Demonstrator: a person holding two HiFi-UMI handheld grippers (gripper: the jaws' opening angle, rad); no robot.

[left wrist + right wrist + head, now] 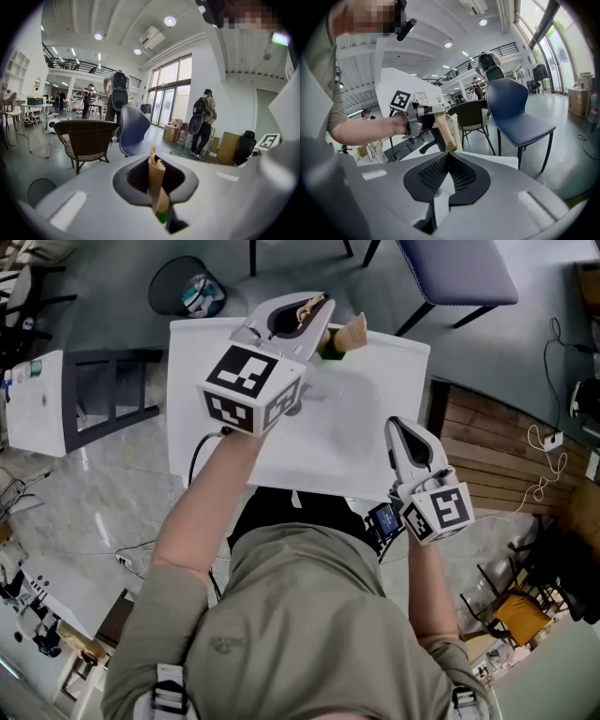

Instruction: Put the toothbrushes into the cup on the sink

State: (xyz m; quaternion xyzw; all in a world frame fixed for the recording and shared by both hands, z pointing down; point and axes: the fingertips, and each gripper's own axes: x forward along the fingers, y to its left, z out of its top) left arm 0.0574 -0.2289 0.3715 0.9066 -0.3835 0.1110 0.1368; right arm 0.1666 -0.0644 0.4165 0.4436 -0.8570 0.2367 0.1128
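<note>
Left gripper (300, 317) is gripping the tan wooden toothbrushes (156, 180) at the white sink's (394, 367) far edge, beside what looks like the green cup (328, 351); right gripper (401, 429) is idling near-right, clenched on nothing; insertion not yet done.

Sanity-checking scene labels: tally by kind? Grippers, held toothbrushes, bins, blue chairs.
Grippers: 2 (left gripper, right gripper)
Toothbrush in left gripper: 1 sure, possibly more
Waste bin: 1
Blue chair: 1
Total: at least 5
</note>
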